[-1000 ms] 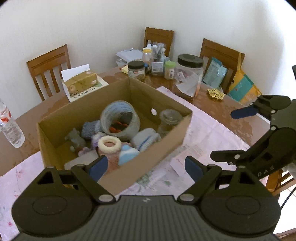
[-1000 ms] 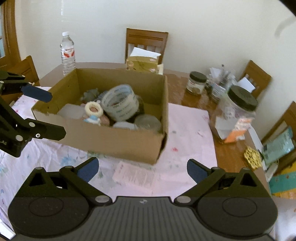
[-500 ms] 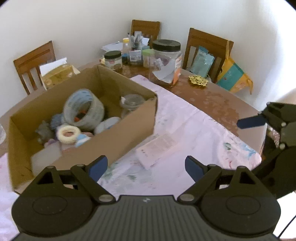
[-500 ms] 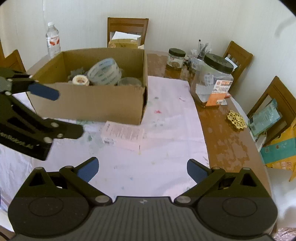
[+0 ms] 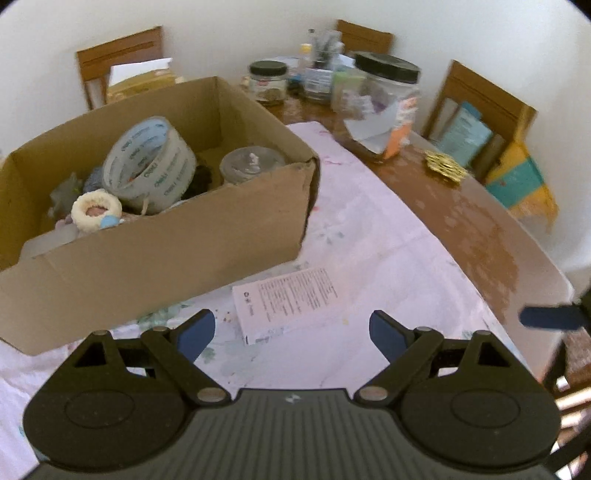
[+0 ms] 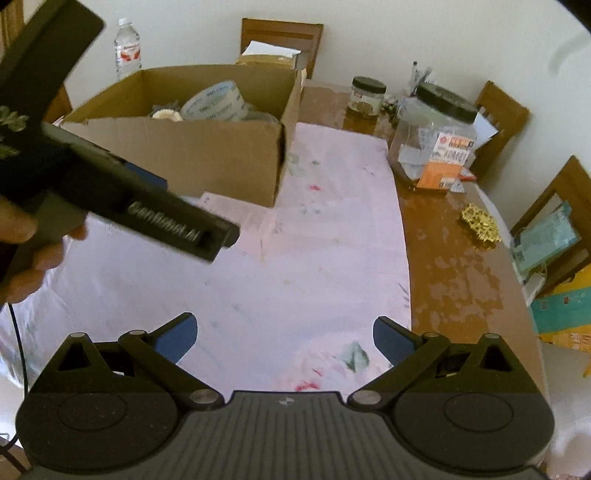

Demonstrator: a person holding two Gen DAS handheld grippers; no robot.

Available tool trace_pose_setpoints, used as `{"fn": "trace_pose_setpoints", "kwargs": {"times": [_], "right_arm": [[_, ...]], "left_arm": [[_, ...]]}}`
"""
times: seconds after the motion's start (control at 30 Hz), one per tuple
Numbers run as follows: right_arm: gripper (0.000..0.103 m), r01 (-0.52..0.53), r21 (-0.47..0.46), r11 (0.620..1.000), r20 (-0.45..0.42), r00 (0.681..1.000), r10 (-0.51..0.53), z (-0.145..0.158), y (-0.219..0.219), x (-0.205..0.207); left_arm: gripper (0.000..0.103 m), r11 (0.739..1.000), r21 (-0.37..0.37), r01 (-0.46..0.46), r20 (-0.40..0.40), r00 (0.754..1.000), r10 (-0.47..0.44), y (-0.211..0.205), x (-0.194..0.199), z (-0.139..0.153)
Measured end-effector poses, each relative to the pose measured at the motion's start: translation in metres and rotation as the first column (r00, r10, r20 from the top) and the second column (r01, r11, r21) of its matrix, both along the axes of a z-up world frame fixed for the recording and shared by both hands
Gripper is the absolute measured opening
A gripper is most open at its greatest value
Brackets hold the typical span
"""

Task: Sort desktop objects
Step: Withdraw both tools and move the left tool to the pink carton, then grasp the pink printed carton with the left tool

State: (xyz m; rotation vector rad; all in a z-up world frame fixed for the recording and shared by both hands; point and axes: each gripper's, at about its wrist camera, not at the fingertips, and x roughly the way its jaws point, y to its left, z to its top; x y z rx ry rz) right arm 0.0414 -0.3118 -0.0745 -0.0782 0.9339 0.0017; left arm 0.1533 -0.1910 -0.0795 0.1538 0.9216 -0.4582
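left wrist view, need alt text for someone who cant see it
The open left gripper hangs over a flat white printed packet on a pink cloth, beside a cardboard box holding a tape roll and small items. Jars and chairs stand behind.

White walls [image 5: 461, 33] enclosed a corner. Wooden chairs [image 5: 484, 99] stood around a brown wooden table [image 6: 454, 266], partly covered by a pale pink cloth [image 6: 295, 258]. Soft daylight left the tabletop glossy beside the cloth.
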Motion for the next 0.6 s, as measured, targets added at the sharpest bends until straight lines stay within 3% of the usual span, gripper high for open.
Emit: {"fn": "trace_pose_setpoints", "kwargs": {"times": [0.23, 0.6], "right_arm": [[0.103, -0.064, 0.024, 0.998, -0.003, 0.998, 0.064, -0.009, -0.025, -0.001], [0.103, -0.137, 0.069, 0.988, -0.021, 0.99, 0.138, -0.024, -0.033, -0.001]], "left_arm": [[0.091, 0.993, 0.009, -0.119, -0.008, 0.993, 0.119, -0.016, 0.003, -0.015], [0.091, 0.979, 0.053, -0.195, 0.005, 0.981, 0.195, -0.035, 0.015, -0.033]]}}
